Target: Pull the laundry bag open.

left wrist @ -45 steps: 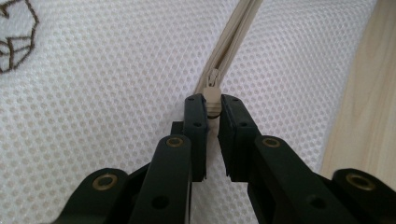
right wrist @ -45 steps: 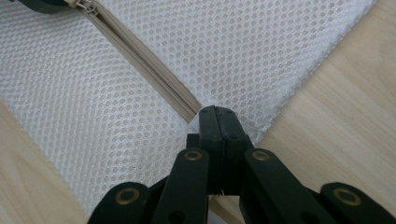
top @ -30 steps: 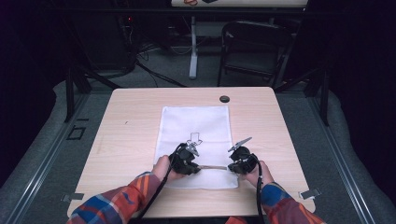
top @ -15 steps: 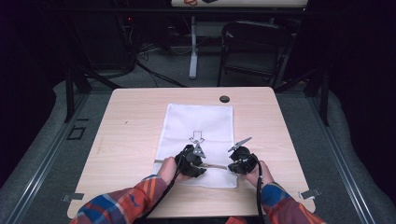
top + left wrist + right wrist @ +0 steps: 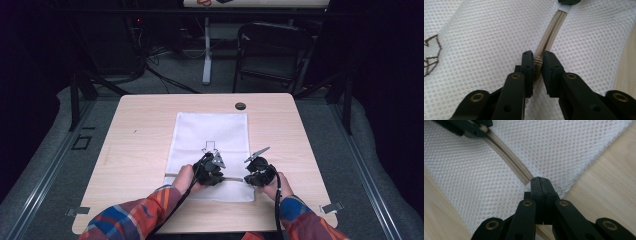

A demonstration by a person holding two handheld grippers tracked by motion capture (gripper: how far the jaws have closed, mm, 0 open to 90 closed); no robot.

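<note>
On the left, our left hand-held gripper has slid rightward along the near end of the white mesh bag compared with a second ago, closing the gap to the other hand. In the left gripper view its jaws stand on either side of the beige zipper, nearly closed around what looks like the slider, though the pull itself is too hidden to be sure. We judge that this shift means the zipper is being drawn along its track, with part of its run left between the two hands.

The bag lies flat on the middle of the worktop, a small arrow-like logo printed on it, and the zipper crosses its near edge.

To the right, our right hand-held gripper has hardly moved. In the right gripper view its jaws are pressed shut on the bag's corner at the zipper's end, anchoring the fabric so the pull has something to work against.
</note>
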